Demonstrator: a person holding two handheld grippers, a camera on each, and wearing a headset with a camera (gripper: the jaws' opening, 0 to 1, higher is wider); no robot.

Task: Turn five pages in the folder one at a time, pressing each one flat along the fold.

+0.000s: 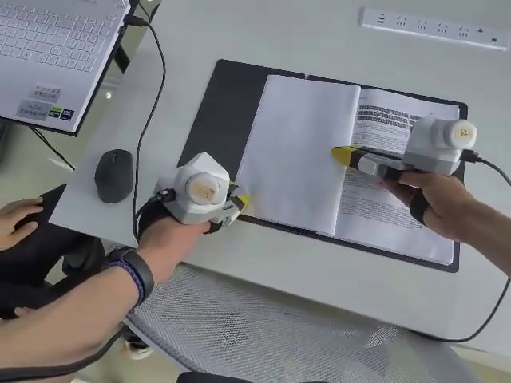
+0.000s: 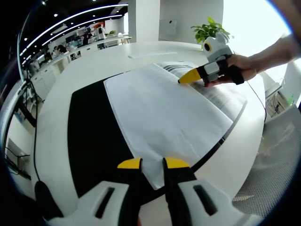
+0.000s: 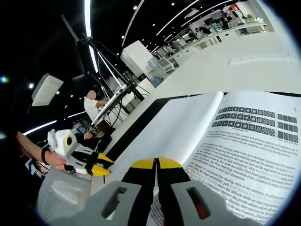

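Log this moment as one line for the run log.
step: fold press | right gripper: shut, tips at folder fold | left gripper: slightly open, at turned page corner

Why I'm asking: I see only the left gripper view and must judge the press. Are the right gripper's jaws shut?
Observer: Yes. In the right gripper view the right gripper has its yellow tips together, right beside the fold.
Operator: What is on the page on the far side of that fold?
Observer: The printed page carries rows of small dark squares above dense blocks of text.
Operator: Anything else nearby I should know of?
Observer: The head view shows a laptop at the far left, apart from the folder.
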